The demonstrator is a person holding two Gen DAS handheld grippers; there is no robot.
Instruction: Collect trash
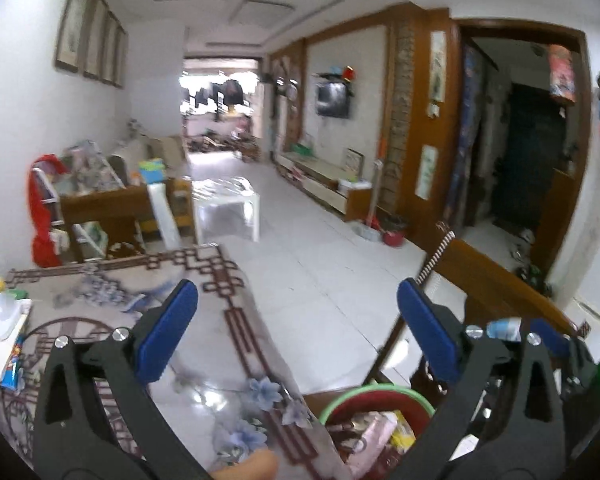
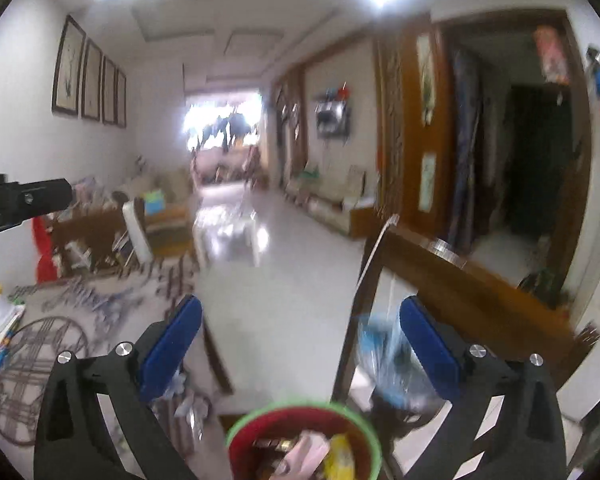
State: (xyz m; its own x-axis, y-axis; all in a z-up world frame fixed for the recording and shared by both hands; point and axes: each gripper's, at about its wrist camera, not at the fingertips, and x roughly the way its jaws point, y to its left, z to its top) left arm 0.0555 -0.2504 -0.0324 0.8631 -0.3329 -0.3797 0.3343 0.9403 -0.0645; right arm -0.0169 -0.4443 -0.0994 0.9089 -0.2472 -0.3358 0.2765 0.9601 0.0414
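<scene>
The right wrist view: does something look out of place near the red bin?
Yes. A blurred blue and clear plastic wrapper appears in mid-air above and to the right of the red bin with a green rim, touching nothing visible. The open right gripper does not hold it, so it is probably falling.

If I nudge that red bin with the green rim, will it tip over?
The red bin probably slides or tips easily: it looks like thin plastic holding only light wrappers. Its round, open mouth suggests those could spill if it falls.

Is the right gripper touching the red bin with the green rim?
Apart. In the right wrist view the right gripper is open, and the red bin sits below between its fingers, with floor visible between.
</scene>
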